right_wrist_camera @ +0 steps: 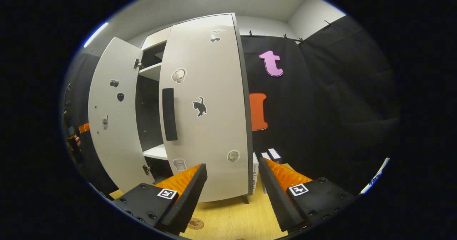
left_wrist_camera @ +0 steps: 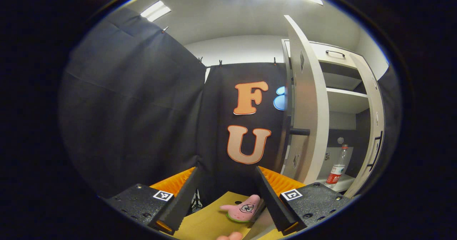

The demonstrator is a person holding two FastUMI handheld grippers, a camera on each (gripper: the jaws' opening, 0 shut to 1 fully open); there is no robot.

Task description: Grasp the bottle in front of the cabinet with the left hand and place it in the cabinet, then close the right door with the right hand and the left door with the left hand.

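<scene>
Already the bottle (left_wrist_camera: 337, 166) stands upright inside the cabinet (left_wrist_camera: 342, 100) on its lower shelf, at about 4 o'clock in the left gripper view; clear plastic, slim, pale cap, red label band. So the placing step looks done, and both doors are open: door-closing is in hand. Left tongs (left_wrist_camera: 225, 197) spread, nothing between them, aimed past the left door (left_wrist_camera: 307, 100), which shows edge-on at 3 o'clock. Right tongs (right_wrist_camera: 231, 193) likewise spread and empty, facing the outer face of the right door (right_wrist_camera: 205, 104) at 11 o'clock. That door is a flat, smooth pale panel with a dark vertical bar handle (right_wrist_camera: 169, 114) and small stickers. Next move by my reading: right tongs push the panel toward the cabinet front; then left door. Desk (right_wrist_camera: 232, 215) is light wood-grain. A pink plush starfish (left_wrist_camera: 244, 208) lies on it between the left tongs.
</scene>
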